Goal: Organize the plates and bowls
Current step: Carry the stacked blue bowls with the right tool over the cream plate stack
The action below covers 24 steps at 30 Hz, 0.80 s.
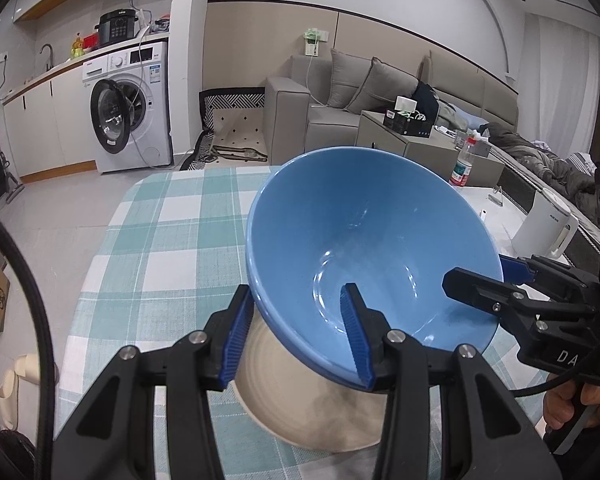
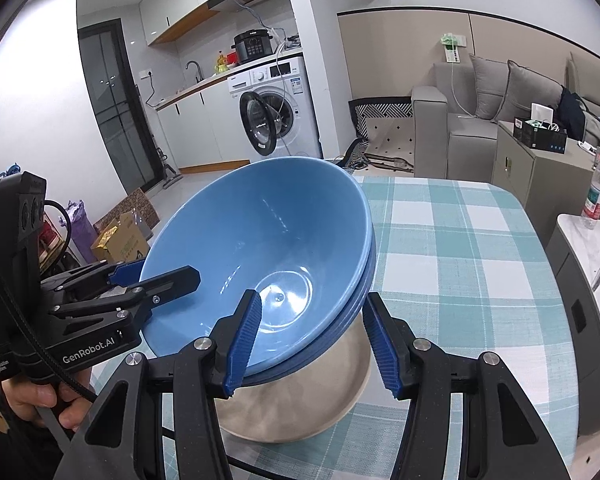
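Two handheld grippers straddle the rim of a stack of blue bowls [image 2: 268, 264], which sits on a cream plate [image 1: 312, 412] on a table with a teal-and-white checked cloth [image 1: 168, 240]. At least two blue bowls are nested; their rims show as layered bands in the right wrist view.

The left gripper [image 1: 300, 332] has one blue-padded finger inside the top bowl and the other outside its wall. The gap between them is far wider than the wall, and the outer pad looks close to the rim without clamping it, so it is part open and grips nothing. The right gripper [image 2: 312, 340] straddles the opposite side of the stack in the same way, jaws wide, no pad visibly pressing the bowl. A bare hand [image 2: 40, 396] holds the left gripper's handle.

The likely trouble from here: the glazed wall looks smooth and steeply sloped, so if only one gripper closes, or the two close unevenly, the bowl could tip or slide out of the pads. A lift might also drag the nested bowl beneath along, and it could drop back onto the plate.

Beyond the bowls, behind the table's far edge, stand a white washing machine [image 1: 128, 108] with its door open and a grey sofa [image 1: 340, 96]. To the bowls' right sit a white kettle [image 1: 548, 228] and a water bottle [image 1: 464, 162] on a pale counter.
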Available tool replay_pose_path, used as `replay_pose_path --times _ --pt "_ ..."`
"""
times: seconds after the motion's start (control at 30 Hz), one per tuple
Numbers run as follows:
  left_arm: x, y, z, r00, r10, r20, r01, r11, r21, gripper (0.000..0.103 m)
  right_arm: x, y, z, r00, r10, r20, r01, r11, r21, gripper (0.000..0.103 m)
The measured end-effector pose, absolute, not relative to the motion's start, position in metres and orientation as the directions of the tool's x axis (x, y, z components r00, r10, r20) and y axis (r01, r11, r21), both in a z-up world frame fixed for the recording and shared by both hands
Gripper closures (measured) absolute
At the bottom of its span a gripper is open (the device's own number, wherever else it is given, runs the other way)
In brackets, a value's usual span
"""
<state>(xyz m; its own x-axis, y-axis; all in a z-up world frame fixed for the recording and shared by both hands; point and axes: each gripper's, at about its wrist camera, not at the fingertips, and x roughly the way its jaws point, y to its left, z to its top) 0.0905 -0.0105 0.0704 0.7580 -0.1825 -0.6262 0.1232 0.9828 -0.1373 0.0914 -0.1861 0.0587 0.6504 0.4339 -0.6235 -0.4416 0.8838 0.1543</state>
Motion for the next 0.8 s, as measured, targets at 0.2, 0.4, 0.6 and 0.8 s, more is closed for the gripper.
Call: replay_pose_path --times 0.2,0.4,0.6,0.8 --pt "0.095 -0.004 0.059 0.742 -0.176 -0.646 0.108 0.984 -0.144 0.059 0.097 -0.178 0.049 0.632 0.435 -0.642 -0.447 0.881 0.157 0.049" --pt "0.100 0.000 0.049 0.728 -0.172 -0.663 0.095 0.984 -0.150 0.059 0.105 -0.172 0.035 0.604 0.431 -0.671 -0.444 0.881 0.166 0.049" --pt "0.103 0.001 0.038 0.705 -0.170 -0.689 0.089 0.984 -0.152 0.059 0.109 -0.169 0.026 0.579 0.421 -0.698 -0.437 0.883 0.169 0.049" --pt "0.110 0.004 0.029 0.680 -0.183 -0.710 0.085 0.982 -0.171 0.059 0.113 -0.167 0.019 0.562 0.406 -0.720 -0.427 0.888 0.168 0.049"
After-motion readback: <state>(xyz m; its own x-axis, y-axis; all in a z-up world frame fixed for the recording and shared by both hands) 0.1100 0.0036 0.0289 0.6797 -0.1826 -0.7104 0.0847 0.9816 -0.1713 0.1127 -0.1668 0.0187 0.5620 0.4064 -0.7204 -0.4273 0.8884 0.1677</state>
